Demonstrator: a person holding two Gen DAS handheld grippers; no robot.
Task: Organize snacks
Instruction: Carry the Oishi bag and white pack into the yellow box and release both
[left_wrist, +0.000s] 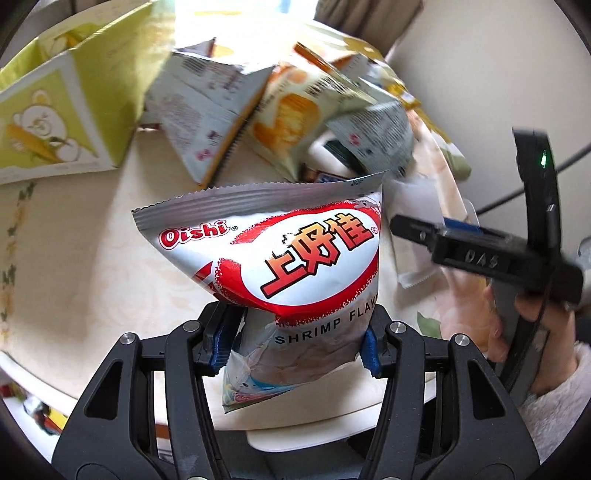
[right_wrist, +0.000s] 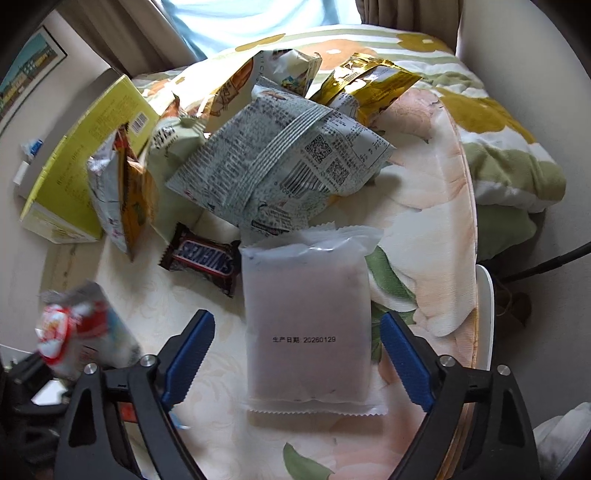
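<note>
Nearest the left wrist lens: left gripper (left_wrist: 297, 334), blue pads pressed into both sides of the Oishi shrimp flakes bag (left_wrist: 291, 258), pinched low on the pack. Bag is lifted clear of the table (left_wrist: 92, 266), crimped top edge pointing away from the camera, bottom corner hanging below the jaws. Grip looks firm but narrow; the puffed body above the pads could swing, so I would carry it level and avoid sharp wrist turns.

Right gripper (right_wrist: 295, 347): jaws apart, straddling the white frosted pouch (right_wrist: 308, 325) that lies flat on the table. Both blue pads stand just beside its long edges; I see a gap on each side, so not yet grasping. To do this well: lower until the pads sit at mid-thickness of the pouch, then close squarely across its width. The pouch is soft and flat, so the pads may ride over the top if they close too high.

Surroundings:
- Snickers bar (right_wrist: 205, 258) just beside the pouch's upper left corner, near the left pad's path
- grey-printed bag (right_wrist: 280, 166) overlapping the heap beyond, its lower edge near the pouch's top seal
- gold wrapper (right_wrist: 369, 83) at the back of the heap
- yellow-green carton (right_wrist: 92, 155) at the left of the pile, likely the destination; cannot confirm
- floral cloth (right_wrist: 424, 177) under the right half of the table, could bunch under the right pad
</note>
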